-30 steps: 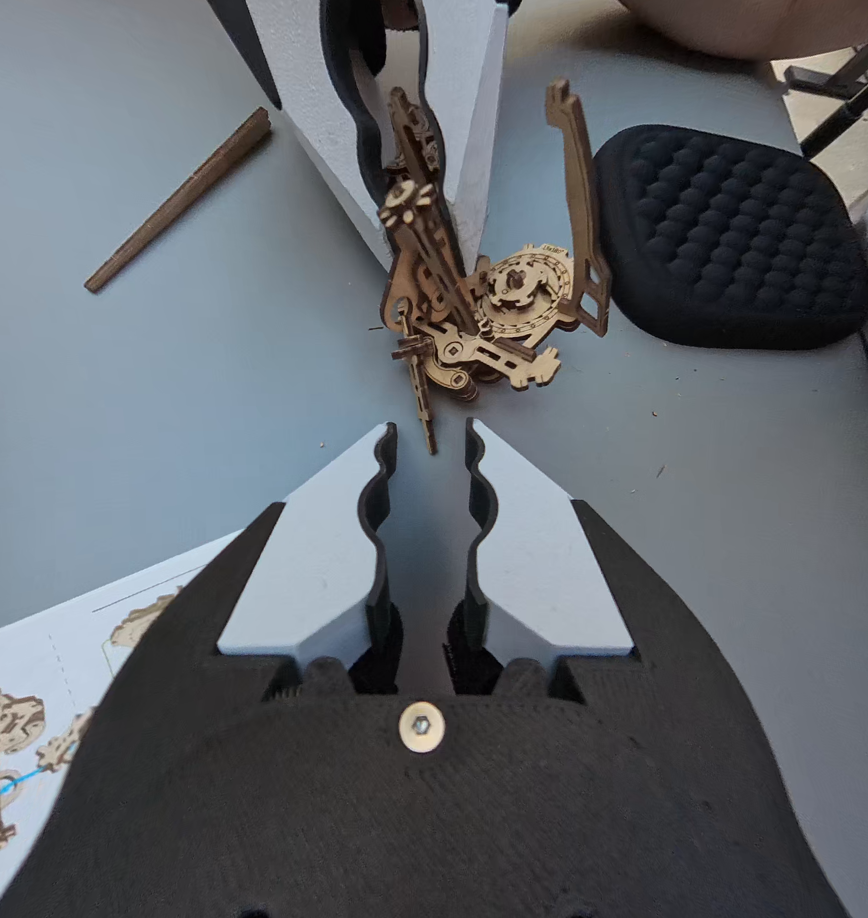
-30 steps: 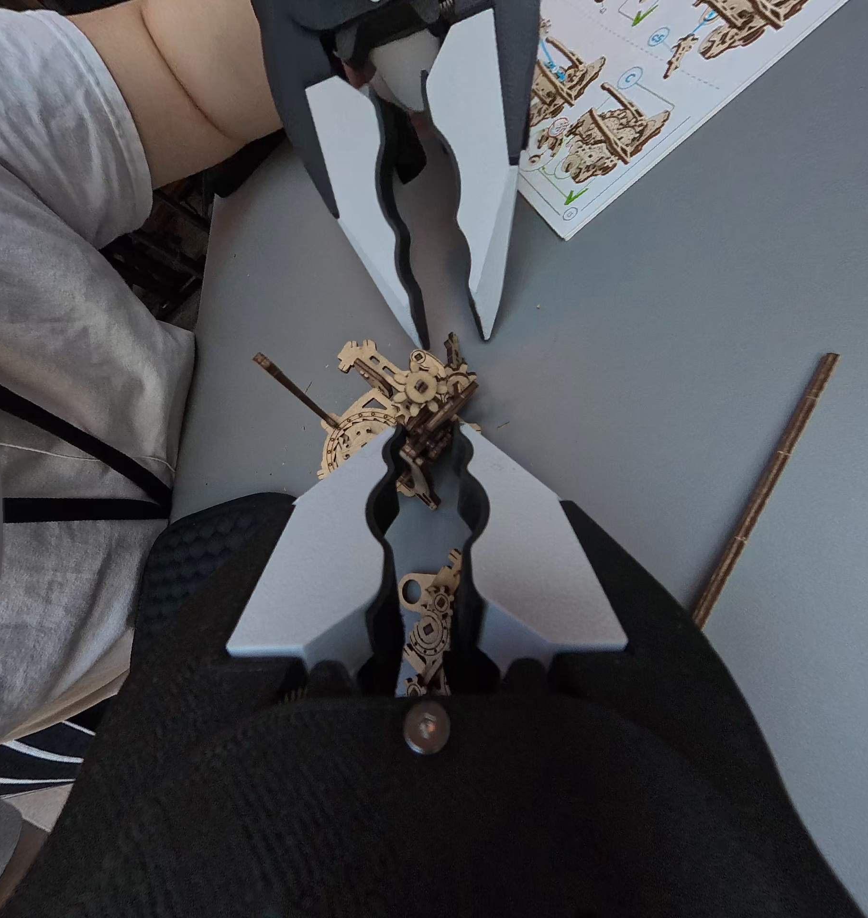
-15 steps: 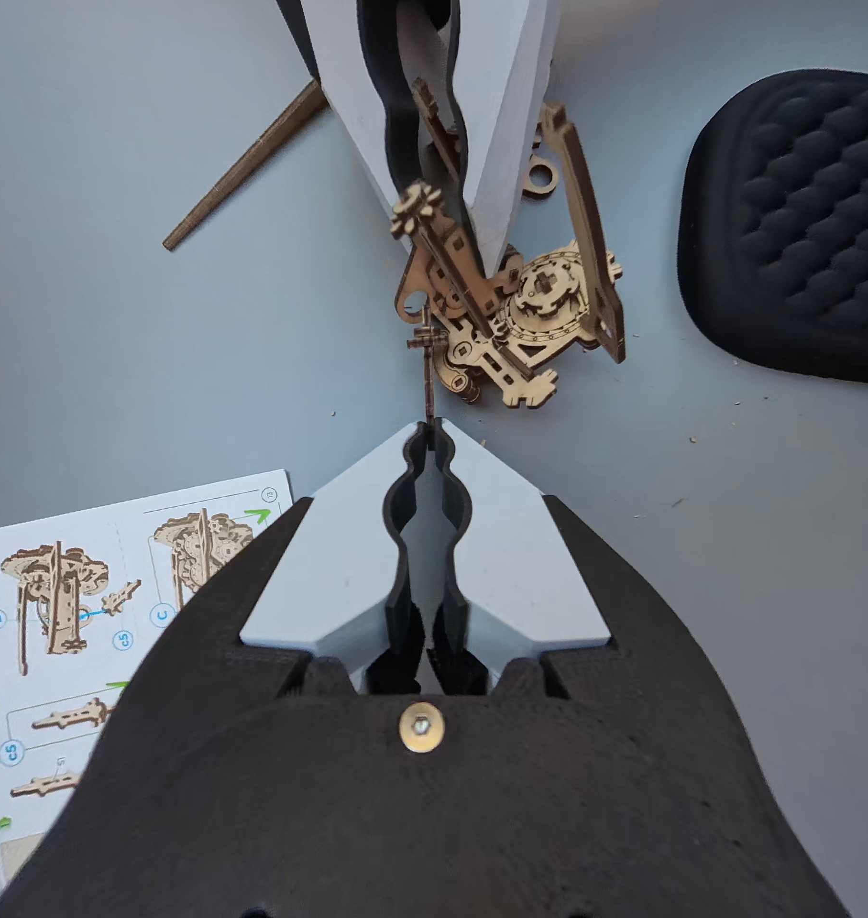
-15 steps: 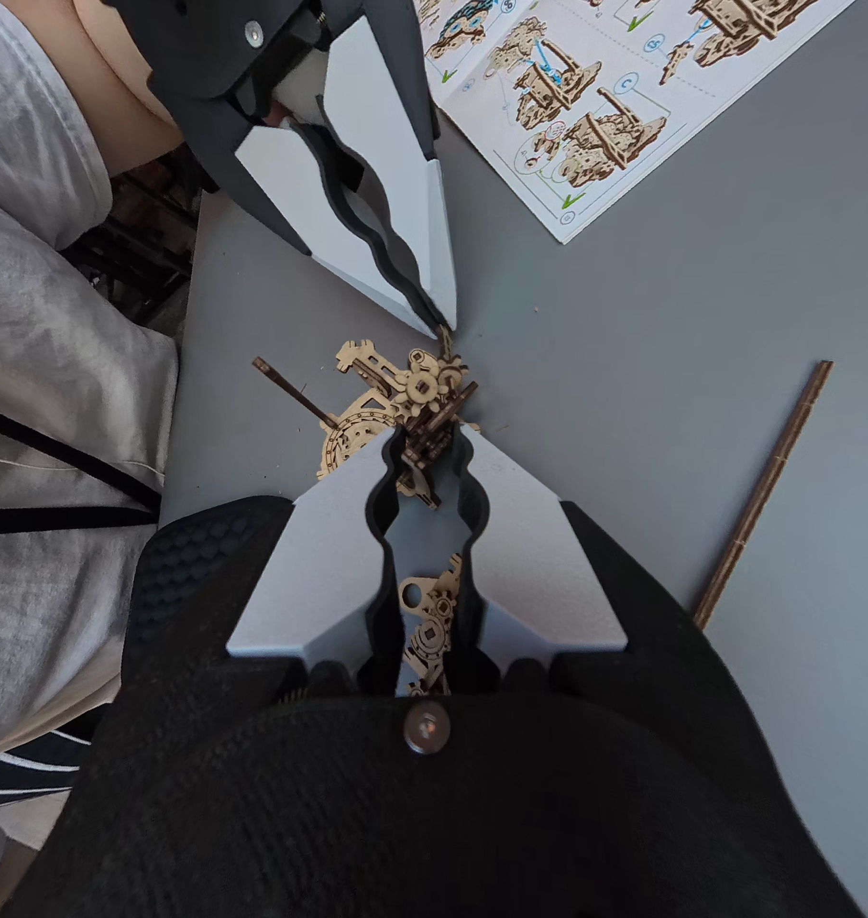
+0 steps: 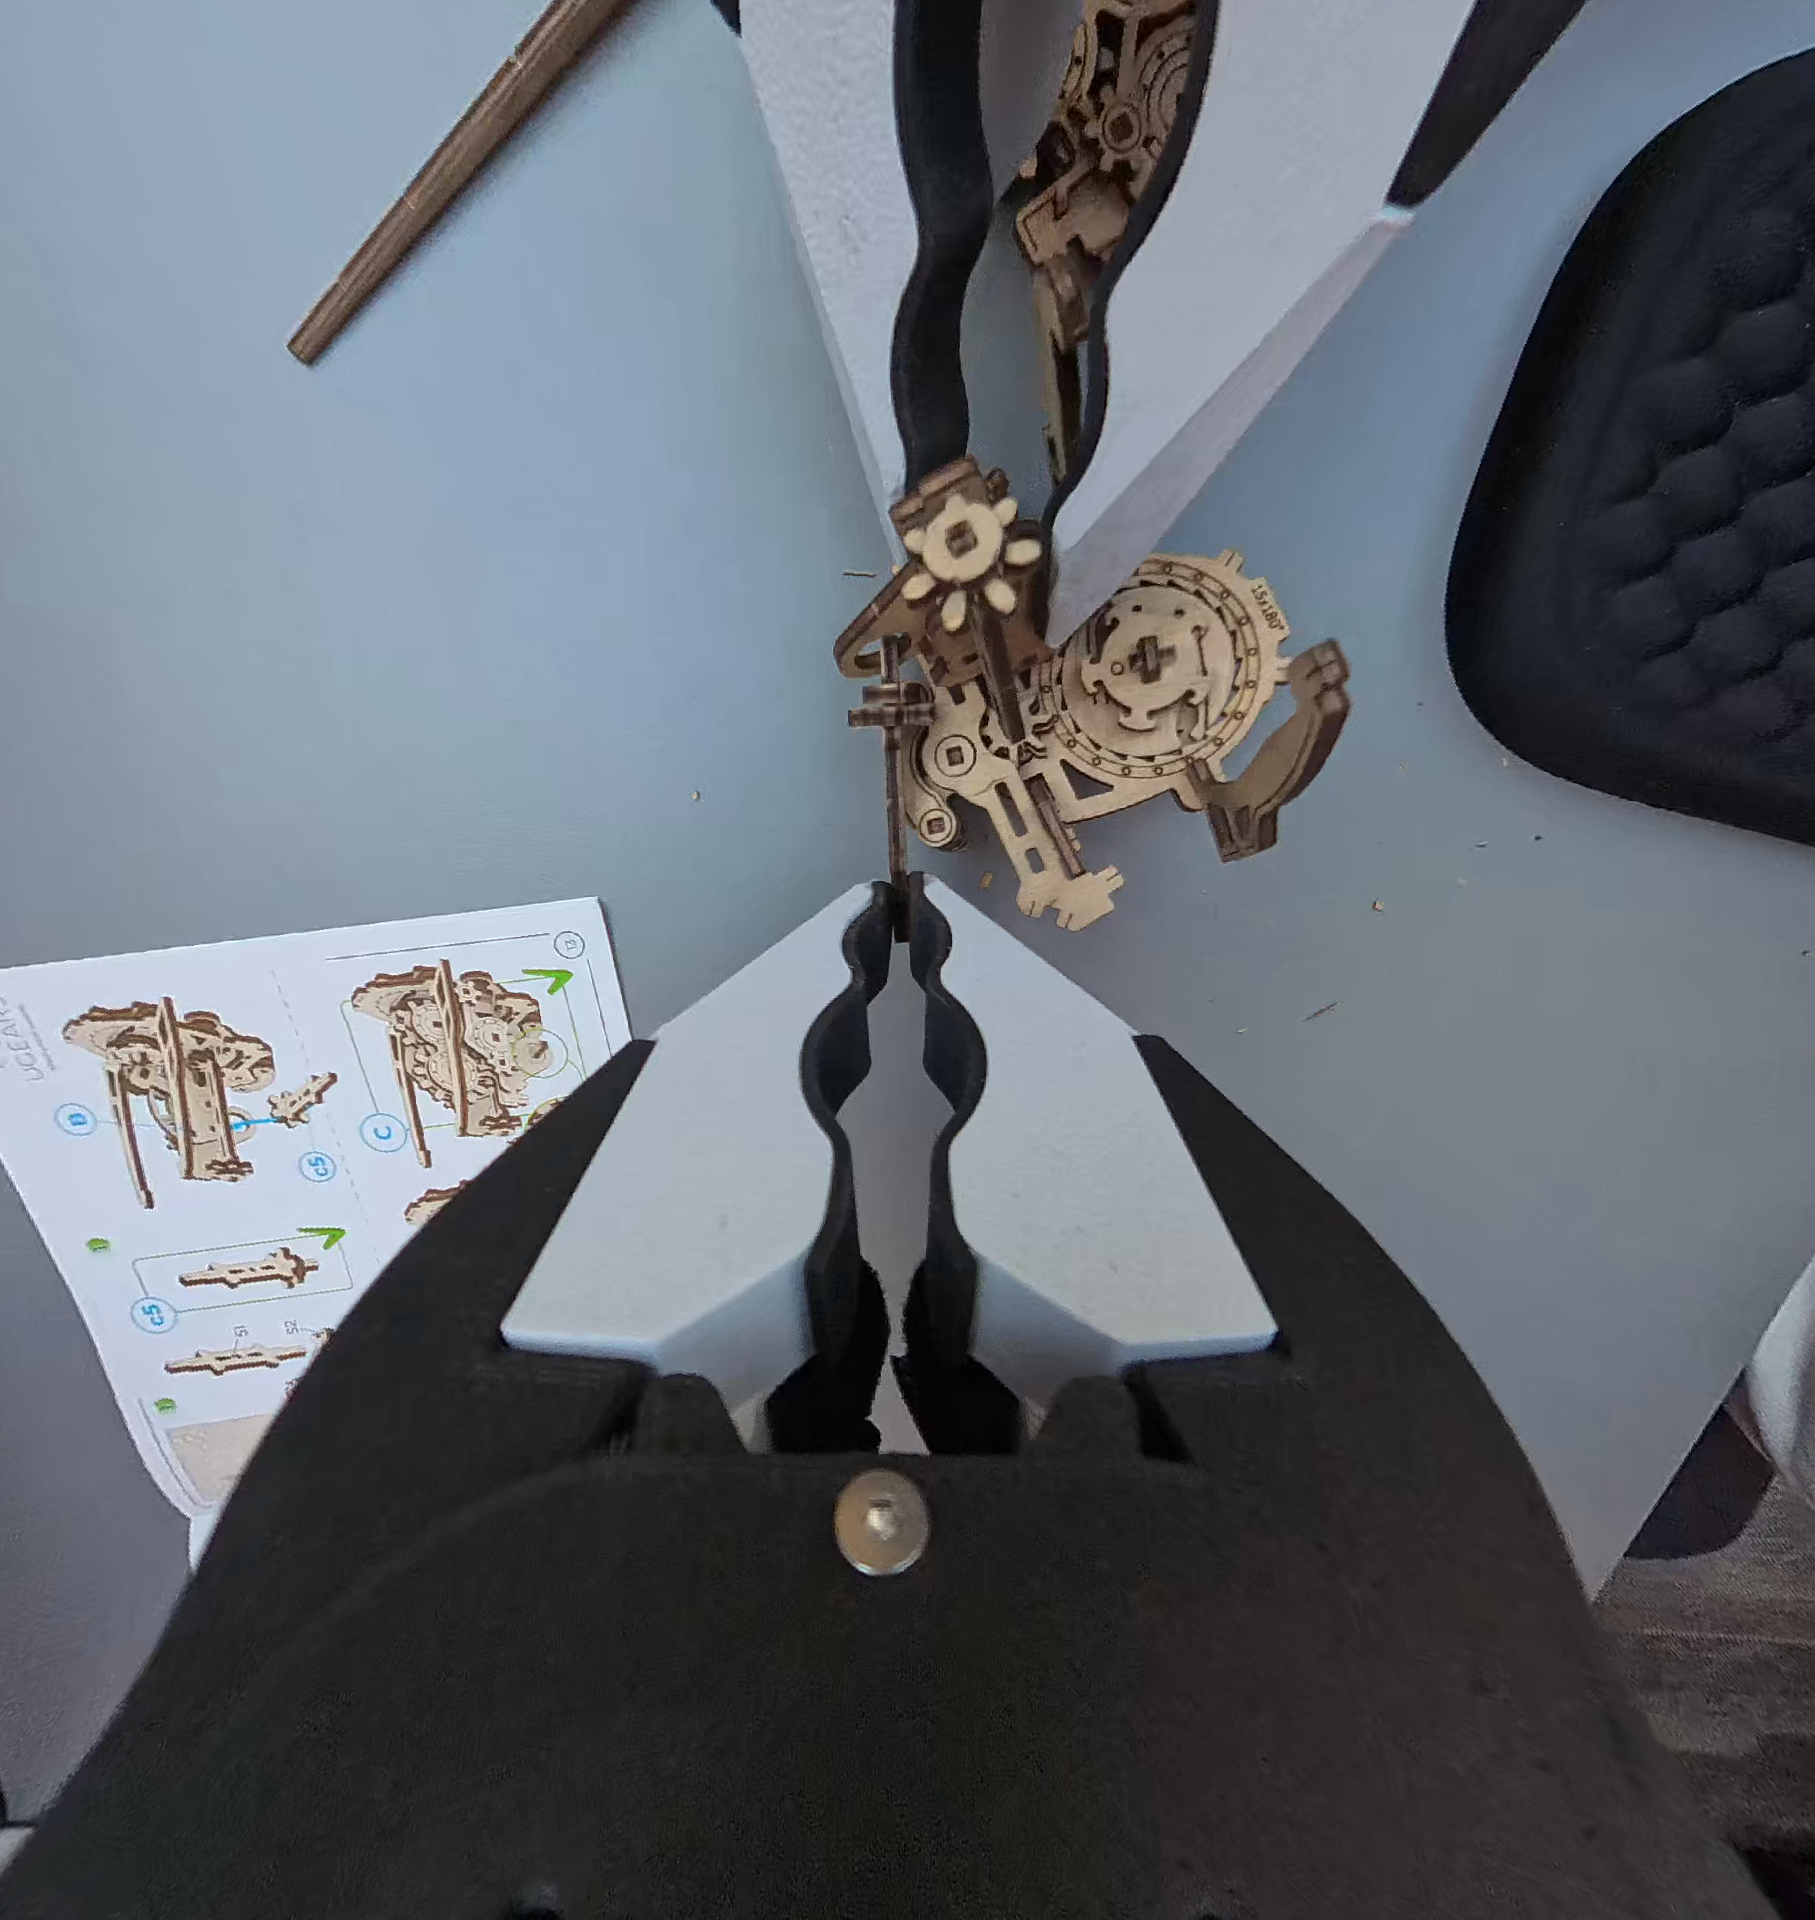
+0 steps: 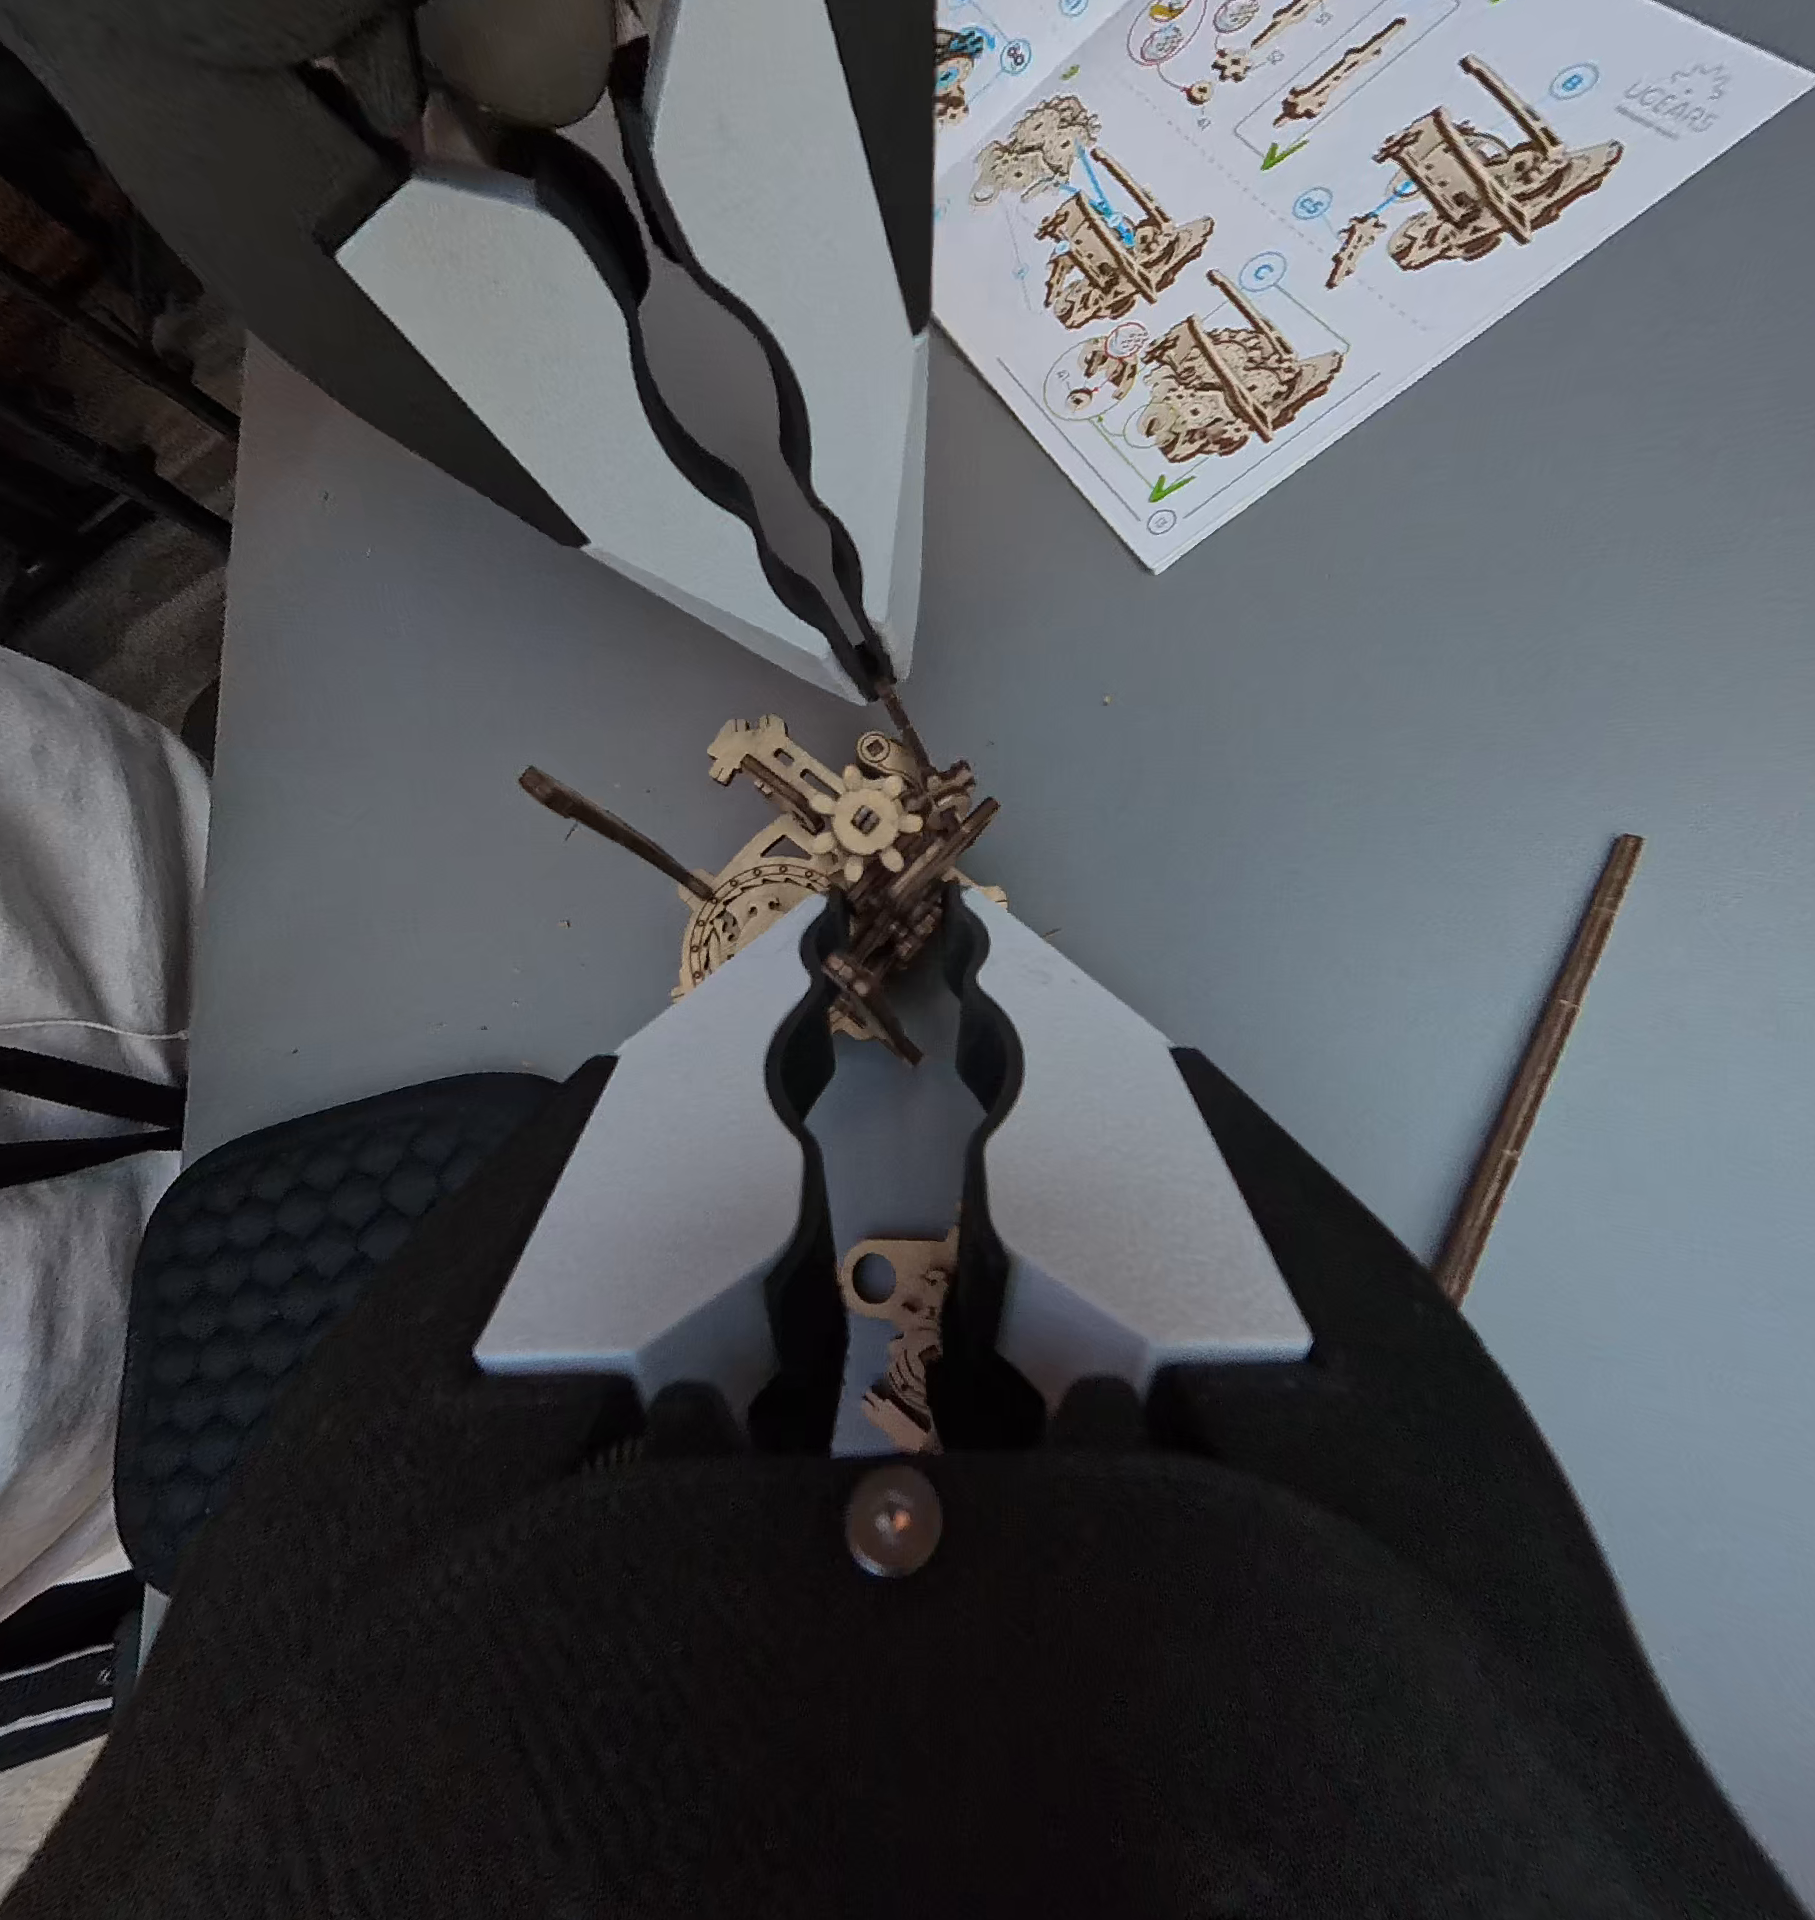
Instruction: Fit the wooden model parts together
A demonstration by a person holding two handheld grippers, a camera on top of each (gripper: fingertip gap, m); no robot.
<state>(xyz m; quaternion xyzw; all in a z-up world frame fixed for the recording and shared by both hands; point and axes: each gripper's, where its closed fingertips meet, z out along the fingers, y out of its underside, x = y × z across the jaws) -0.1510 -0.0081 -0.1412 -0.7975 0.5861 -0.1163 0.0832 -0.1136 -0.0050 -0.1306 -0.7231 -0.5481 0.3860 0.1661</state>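
Since prior frame, L gripper (image 5: 898,914) closed on thin pin (image 5: 892,800) while R gripper (image 6: 887,914) clamps wooden model (image 5: 1069,717); off-axis push may snap pin.

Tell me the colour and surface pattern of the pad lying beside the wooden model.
The pad is black, with a quilted honeycomb of raised bumps; left wrist view shows it best.

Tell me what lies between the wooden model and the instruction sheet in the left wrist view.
Bare grey table only; nothing lies between the model and the sheet. The left gripper pinches the model's thin pin beside that stretch.
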